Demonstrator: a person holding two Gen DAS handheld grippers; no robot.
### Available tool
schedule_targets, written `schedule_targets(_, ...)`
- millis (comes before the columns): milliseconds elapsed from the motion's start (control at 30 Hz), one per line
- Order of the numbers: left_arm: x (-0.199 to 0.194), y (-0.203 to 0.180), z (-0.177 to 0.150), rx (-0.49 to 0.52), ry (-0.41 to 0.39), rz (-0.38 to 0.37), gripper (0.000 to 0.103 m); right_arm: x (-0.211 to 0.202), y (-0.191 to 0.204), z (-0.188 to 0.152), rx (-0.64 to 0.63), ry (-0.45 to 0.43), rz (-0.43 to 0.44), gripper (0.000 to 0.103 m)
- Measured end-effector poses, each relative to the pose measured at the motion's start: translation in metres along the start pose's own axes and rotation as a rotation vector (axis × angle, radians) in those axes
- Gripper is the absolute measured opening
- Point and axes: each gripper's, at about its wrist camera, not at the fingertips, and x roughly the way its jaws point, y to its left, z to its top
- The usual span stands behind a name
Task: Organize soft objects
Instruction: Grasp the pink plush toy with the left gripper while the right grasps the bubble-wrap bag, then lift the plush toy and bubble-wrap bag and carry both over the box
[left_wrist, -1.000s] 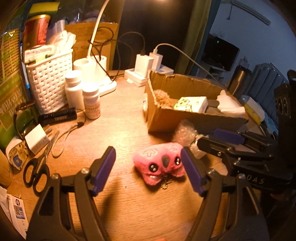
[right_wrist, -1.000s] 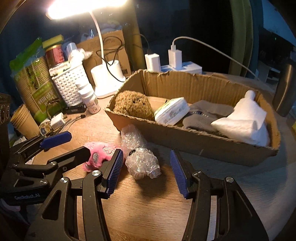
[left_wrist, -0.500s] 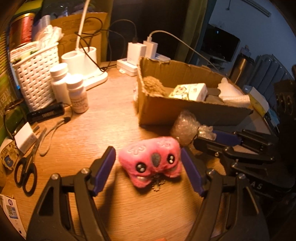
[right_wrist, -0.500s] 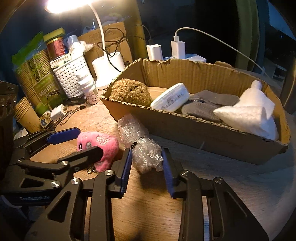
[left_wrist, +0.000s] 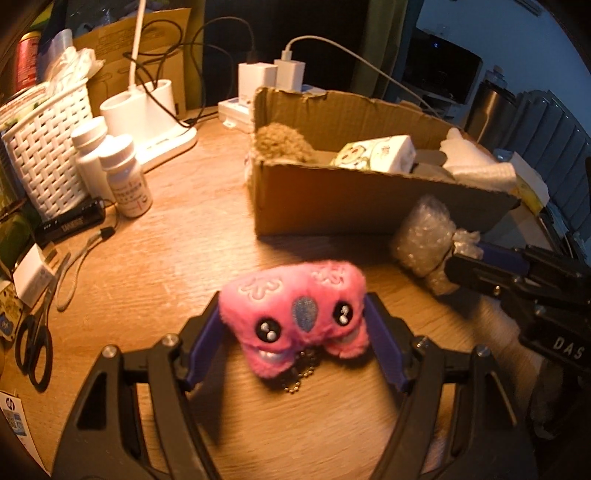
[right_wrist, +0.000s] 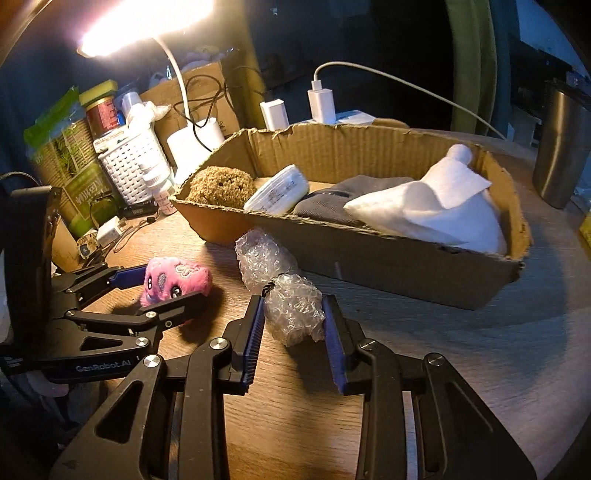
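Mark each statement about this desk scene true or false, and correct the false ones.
1. The left gripper is shut on the pink plush toy. True.
2. The right gripper grips scissors. False: it is shut on the bubble wrap bundle.
3. The brown fuzzy ball lies inside the cardboard box. True.
4. The pink plush toy is in the box. False: it is outside, on the wooden desk.
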Motion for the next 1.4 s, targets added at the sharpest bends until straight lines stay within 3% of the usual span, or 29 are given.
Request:
schedule_targets(167, -0.002, -0.003, -0.002, 0.009, -0.009, -0.017, 0.066, -0.011, -0.004, -0.002, 0.004, -0.019, 0.002, 0.034)
schedule_targets(900, -0.064, -0.035, 0.004, 0.049, -0.156, -0.062, 0.065, -0.074, 0.002, -0.012, -0.019, -0.134, -0.021, 0.034)
schedule_targets(1400, -0.11, -0.053, 0.027, 0.092, -0.29, -0.069, 0.066, -0.118, 0.006, 0.006, -0.048, -0.237, -0.055, 0.034)
